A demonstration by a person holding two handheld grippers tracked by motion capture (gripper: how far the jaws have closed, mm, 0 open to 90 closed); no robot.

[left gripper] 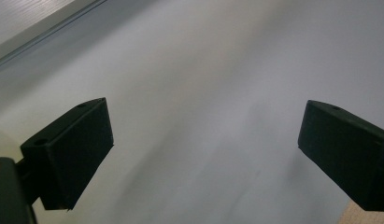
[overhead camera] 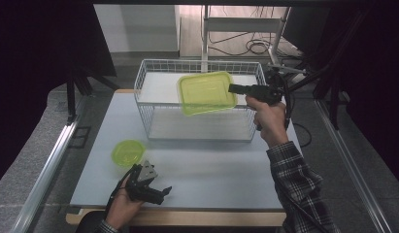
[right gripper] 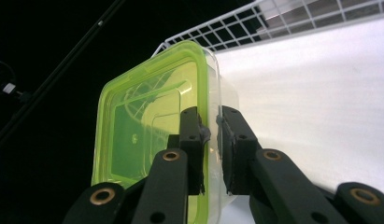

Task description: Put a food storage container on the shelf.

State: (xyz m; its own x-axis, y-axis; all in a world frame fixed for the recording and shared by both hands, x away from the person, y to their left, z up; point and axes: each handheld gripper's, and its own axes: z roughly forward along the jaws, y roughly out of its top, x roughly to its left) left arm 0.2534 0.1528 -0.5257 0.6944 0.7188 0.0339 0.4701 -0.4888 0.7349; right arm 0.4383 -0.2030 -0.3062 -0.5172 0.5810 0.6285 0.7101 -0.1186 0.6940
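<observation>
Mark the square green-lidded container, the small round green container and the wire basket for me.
square green-lidded container (overhead camera: 207, 92), high view, middle of its lid.
small round green container (overhead camera: 127, 152), high view, middle of its top.
wire basket (overhead camera: 197, 62), high view, far top rim.

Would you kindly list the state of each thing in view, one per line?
Rectangular green-lidded clear plastic container: lidded, held above the basket.
Small round green container: resting on the table, untouched.
White wire basket: upright on the table.
Right gripper: shut on the container's rim.
Left gripper: open.
</observation>
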